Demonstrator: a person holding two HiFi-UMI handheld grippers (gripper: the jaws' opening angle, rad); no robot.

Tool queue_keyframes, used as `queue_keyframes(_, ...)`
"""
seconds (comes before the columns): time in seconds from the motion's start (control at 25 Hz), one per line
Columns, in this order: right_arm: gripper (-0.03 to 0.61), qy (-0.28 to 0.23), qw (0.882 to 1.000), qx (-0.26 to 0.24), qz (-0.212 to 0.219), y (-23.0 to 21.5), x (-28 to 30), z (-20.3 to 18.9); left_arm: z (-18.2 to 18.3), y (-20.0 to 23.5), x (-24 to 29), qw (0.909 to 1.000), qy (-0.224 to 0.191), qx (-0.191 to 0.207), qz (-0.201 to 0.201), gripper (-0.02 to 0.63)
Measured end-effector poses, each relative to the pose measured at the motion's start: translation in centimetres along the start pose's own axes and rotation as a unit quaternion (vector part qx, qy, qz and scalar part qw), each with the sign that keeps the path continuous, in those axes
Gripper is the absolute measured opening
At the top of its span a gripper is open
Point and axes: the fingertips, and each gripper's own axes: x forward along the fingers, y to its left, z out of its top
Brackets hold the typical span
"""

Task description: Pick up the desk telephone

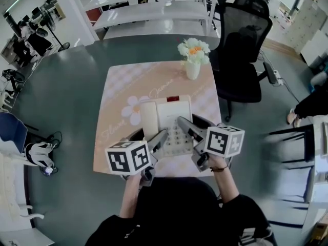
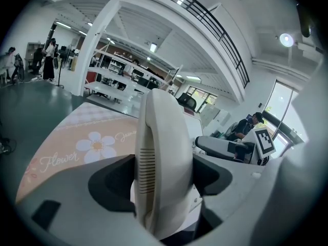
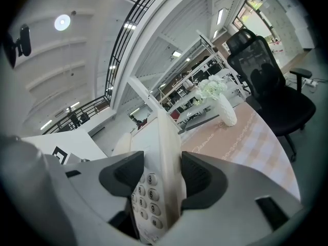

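Observation:
A cream desk telephone [image 1: 166,118] lies on the peach flowered tablecloth [image 1: 123,86], handset along its left side, keypad toward me. My left gripper [image 1: 163,136] is shut on the handset [image 2: 163,158] at the phone's near left; both dark pads press its sides. My right gripper [image 1: 180,123] is shut on the phone's right edge [image 3: 166,178], with the number keys [image 3: 148,191] showing between its jaws. In the head view both marker cubes hide the phone's near end.
A white vase of flowers [image 1: 193,58] stands at the far right of the table. A black office chair [image 1: 241,50] is beside the table's right edge. White desks [image 1: 154,9] lie beyond. A person sits at the far right [image 1: 315,99].

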Motion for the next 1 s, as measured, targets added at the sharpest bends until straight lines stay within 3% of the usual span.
queue_keyframes(1.0, 0.218, -0.003, 1.0, -0.015, 0.008, 0.9, -0.11, 0.58, 0.7, -0.22, -0.62, 0.9999, -0.009, 0.01, 0.004, 0.325)
